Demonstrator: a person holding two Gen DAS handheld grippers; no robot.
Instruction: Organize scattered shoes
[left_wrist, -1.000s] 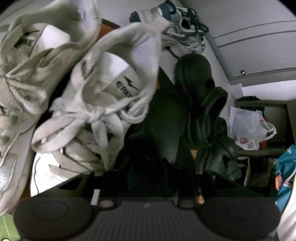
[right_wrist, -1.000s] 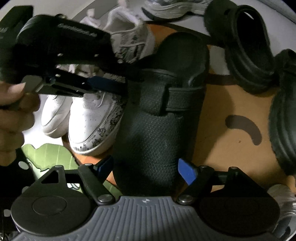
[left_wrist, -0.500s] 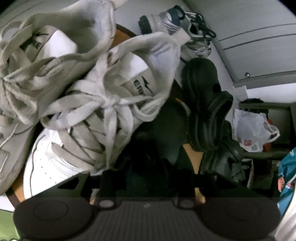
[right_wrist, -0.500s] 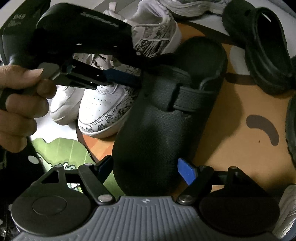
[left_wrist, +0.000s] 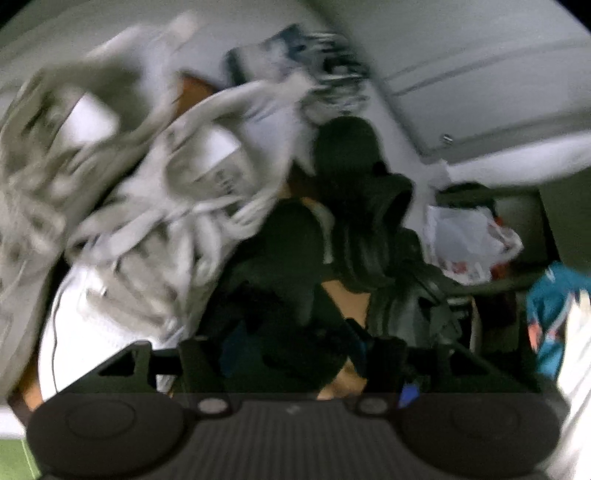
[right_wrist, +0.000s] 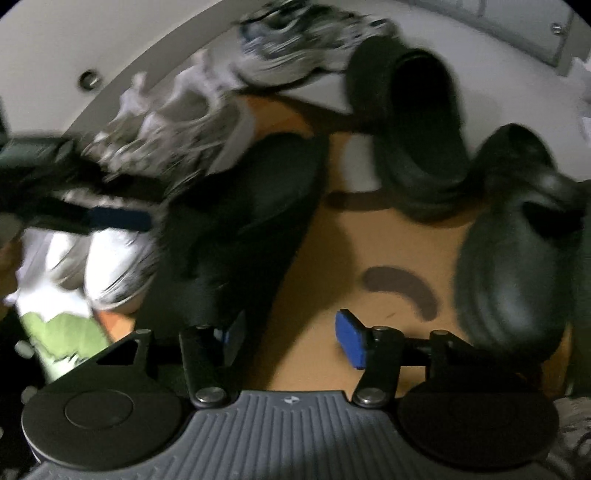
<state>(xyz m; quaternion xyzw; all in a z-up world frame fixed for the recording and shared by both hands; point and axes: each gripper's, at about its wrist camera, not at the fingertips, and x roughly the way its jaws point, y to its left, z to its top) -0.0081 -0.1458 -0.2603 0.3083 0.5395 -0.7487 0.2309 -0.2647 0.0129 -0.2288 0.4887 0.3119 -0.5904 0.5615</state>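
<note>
Right wrist: tan mat (right_wrist: 388, 236) on white floor (right_wrist: 155, 48); right gripper (right_wrist: 291, 338) released, closing.

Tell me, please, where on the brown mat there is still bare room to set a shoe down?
The clearest bare patch of the brown mat lies between the black strapped slipper and the two black clogs, around the dark curved mark. Left of the slipper it is crowded: the white sneakers lie close against it.

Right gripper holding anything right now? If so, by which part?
Nothing. The right gripper jaws have just been closing, but only bare brown mat lies between them; the black slipper sits to one side.
</note>
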